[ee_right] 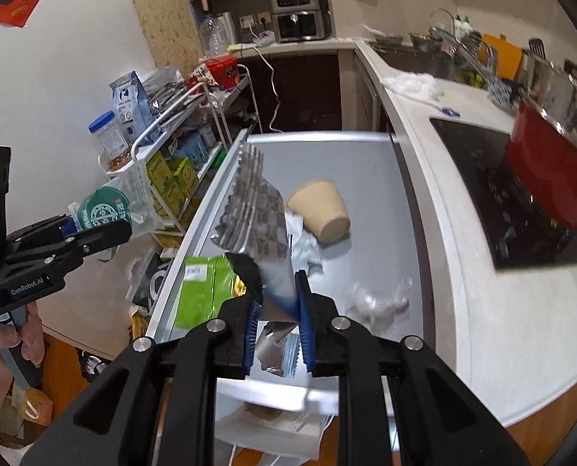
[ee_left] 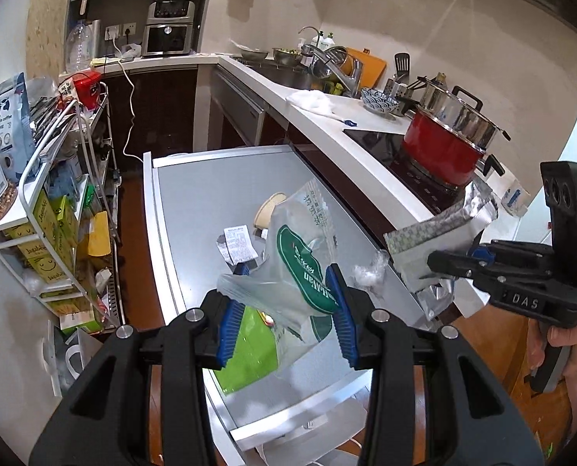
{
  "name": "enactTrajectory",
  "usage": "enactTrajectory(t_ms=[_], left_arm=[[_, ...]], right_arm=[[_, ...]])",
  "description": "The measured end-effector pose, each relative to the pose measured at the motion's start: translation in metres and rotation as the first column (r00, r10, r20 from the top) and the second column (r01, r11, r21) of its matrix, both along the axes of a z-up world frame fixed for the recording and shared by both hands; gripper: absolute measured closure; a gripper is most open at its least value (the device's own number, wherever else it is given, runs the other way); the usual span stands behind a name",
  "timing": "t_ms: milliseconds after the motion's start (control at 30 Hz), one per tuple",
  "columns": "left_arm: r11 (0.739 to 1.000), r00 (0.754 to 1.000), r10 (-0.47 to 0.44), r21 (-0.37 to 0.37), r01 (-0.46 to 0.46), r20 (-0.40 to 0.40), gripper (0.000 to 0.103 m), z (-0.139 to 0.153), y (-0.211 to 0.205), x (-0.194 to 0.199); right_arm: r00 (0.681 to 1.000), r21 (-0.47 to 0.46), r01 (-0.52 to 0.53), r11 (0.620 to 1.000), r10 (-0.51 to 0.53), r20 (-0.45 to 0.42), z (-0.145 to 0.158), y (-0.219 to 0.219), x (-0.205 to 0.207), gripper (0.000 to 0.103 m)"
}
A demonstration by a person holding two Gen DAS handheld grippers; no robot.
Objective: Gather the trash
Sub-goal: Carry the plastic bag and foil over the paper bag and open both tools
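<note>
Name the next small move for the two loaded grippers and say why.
Probably carry both away toward a bin, which neither view shows. The left gripper is shut on the clear green-printed bag, the right gripper on the foil packet. Paper cup, receipt and green packet remain on the grey table.

Your left hand-held gripper [ee_left: 288,303] is black with blue pads, and it grips a clear bag [ee_left: 304,256] printed with a green band and white lettering. Your right hand-held gripper [ee_right: 277,322], the same black and blue, holds a silver foil pouch [ee_right: 253,213] with a grey geometric check. On the grey tray [ee_left: 195,194] lie a beige cup [ee_right: 321,209], a white receipt [ee_left: 238,242] and a lime-green packet [ee_right: 203,291]. Beside the tray, the white counter [ee_right: 482,310] carries a red pot [ee_left: 440,147].
</note>
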State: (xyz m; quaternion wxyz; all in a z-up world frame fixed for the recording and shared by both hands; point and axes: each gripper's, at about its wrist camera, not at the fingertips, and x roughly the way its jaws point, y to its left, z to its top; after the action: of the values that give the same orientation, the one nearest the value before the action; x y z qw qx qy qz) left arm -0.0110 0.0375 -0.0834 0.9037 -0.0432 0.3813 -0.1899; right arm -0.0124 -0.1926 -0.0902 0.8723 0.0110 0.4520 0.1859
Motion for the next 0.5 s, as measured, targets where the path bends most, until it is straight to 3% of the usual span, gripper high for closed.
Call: enactTrajectory(t_ms=[233,500], left_arm=[[1.000,1.000,-0.014,-0.004,0.014,-0.010,0.061,-0.002,-0.005,-0.022],[0.996,0.995,-0.087,-0.011,0.086,-0.051,0.061,-0.009,-0.015,-0.054]], right_arm=[[0.999,0.012,0.030,0.999,-0.030,-0.028,-0.005,-0.009,-0.025,0.084],[0.999,0.003,-0.016,1.000,0.016,-0.048,-0.002,-0.014,-0.059,0.084]])
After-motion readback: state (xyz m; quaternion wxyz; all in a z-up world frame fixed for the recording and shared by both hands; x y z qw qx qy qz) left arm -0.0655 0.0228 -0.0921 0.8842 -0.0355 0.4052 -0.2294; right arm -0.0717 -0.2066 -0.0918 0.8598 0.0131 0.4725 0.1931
